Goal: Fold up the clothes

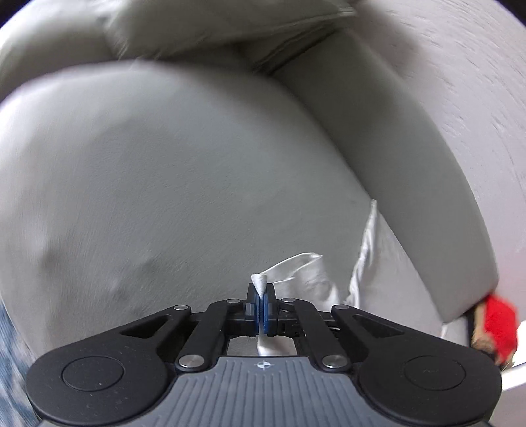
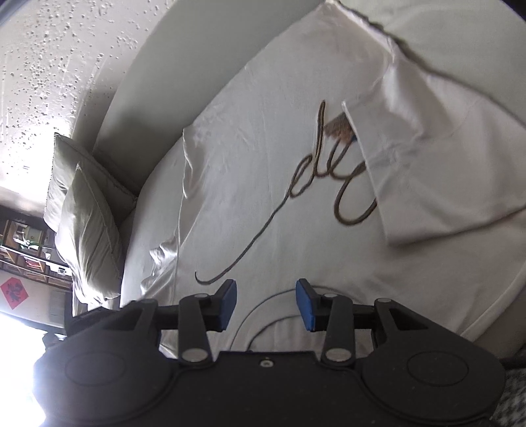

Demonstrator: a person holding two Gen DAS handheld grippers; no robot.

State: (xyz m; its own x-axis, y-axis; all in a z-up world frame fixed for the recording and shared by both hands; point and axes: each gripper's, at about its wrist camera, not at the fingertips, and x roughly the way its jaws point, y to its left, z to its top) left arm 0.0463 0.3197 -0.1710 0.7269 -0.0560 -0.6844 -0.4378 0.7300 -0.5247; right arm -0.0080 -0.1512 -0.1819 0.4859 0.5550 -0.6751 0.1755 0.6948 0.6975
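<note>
A grey sofa [image 1: 171,170] fills the left view, with a pillow [image 2: 85,223] by its back. A white shirt [image 2: 279,170] lies flat on the seat, one sleeve [image 2: 427,157] folded over its brown writing [image 2: 328,184]. The left gripper [image 1: 262,312] has its jaws pressed together, pinching a bit of the shirt. The right gripper [image 2: 266,303] hangs over the shirt, jaws spread wide.

shirt [image 2: 279,170]: spread flat on the sofa seat [image 2: 443,19]
folded sleeve [image 2: 427,157]: on the shirt, 2 o'clock
pillow [image 2: 85,223]: beside the shirt, 9 o'clock
</note>
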